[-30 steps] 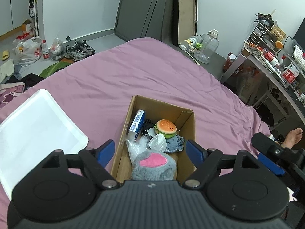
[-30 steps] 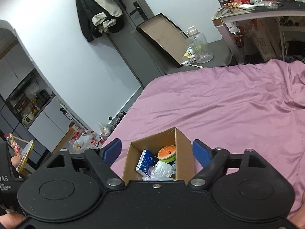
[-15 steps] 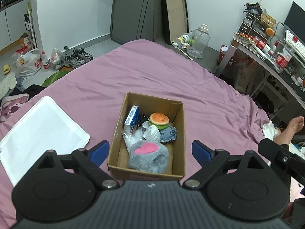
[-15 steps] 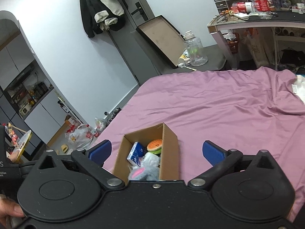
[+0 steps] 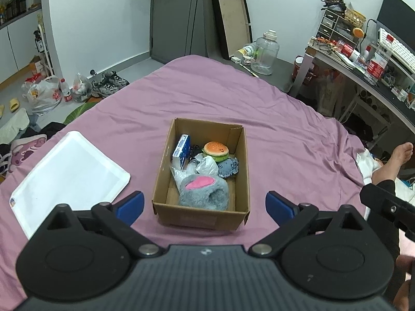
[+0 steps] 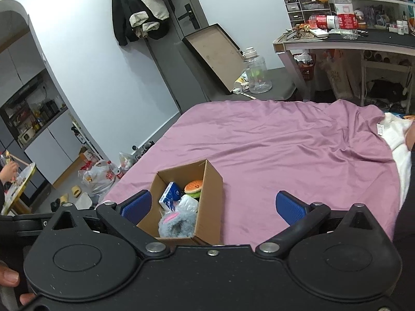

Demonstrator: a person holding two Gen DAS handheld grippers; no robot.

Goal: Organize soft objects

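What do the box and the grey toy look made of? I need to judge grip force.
Box: plain brown cardboard, matte, with raw cut edges and folded flaps. Grey toy: fluffy plush, likely synthetic fur, with a smooth pink patch; it looks squashy.

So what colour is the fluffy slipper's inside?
Pink, on the grey fluffy slipper; left wrist view shows it best.

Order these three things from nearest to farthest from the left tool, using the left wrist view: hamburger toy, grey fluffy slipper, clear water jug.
1. grey fluffy slipper, at the box's near end.
2. hamburger toy, toward the box's far end.
3. clear water jug, on the floor beyond the bed.
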